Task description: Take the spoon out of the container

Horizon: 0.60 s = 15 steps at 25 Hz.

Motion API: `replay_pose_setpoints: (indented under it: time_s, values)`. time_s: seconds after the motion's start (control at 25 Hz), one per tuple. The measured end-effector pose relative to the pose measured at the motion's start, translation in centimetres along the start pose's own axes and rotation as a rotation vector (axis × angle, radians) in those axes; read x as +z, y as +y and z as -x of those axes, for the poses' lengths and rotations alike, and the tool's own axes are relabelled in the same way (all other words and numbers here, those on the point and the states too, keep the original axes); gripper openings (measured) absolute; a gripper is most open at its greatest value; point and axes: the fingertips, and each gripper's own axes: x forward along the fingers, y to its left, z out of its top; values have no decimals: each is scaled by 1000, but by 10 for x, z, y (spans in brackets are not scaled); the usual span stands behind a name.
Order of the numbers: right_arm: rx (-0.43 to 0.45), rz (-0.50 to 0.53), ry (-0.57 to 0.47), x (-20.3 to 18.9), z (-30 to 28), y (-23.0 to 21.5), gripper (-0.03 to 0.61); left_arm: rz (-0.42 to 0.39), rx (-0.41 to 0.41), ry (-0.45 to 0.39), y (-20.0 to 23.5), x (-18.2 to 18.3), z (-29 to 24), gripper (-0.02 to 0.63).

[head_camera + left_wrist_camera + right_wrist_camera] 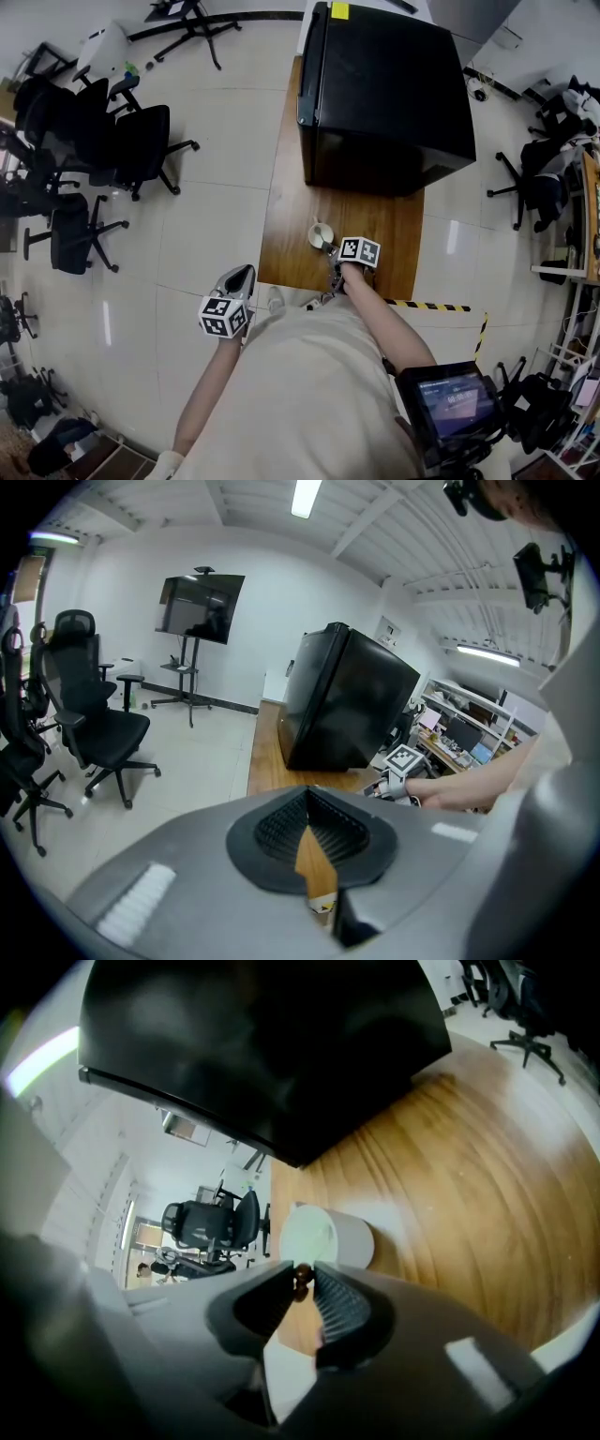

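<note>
A white cup-shaped container (320,233) stands on the wooden table (384,234), just in front of a big black box (384,84). My right gripper (332,251) is right beside it. In the right gripper view the container (328,1234) lies on the far side of the jaw tips. There my right gripper (304,1269) is shut on the small brown end of the spoon (302,1282); the rest of the spoon is hidden. My left gripper (242,275) hangs off the table's left side over the floor. In its own view my left gripper (307,799) is shut with nothing in it.
The black box (253,1035) fills the table's far half. Several black office chairs (103,150) stand on the tiled floor to the left. Yellow-black tape (441,306) marks the floor near the table's front right corner. A screen on a stand (202,607) is by the far wall.
</note>
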Motion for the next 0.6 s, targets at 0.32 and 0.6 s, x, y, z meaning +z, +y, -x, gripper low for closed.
replay_pose_setpoints:
  time_s: [0.32, 0.6]
  values:
    - [14, 24, 21, 3, 8, 2, 58, -3, -14, -5, -6, 8, -14, 2]
    - [45, 74, 29, 8, 29, 4, 52, -22, -43, 4, -22, 11, -30, 2]
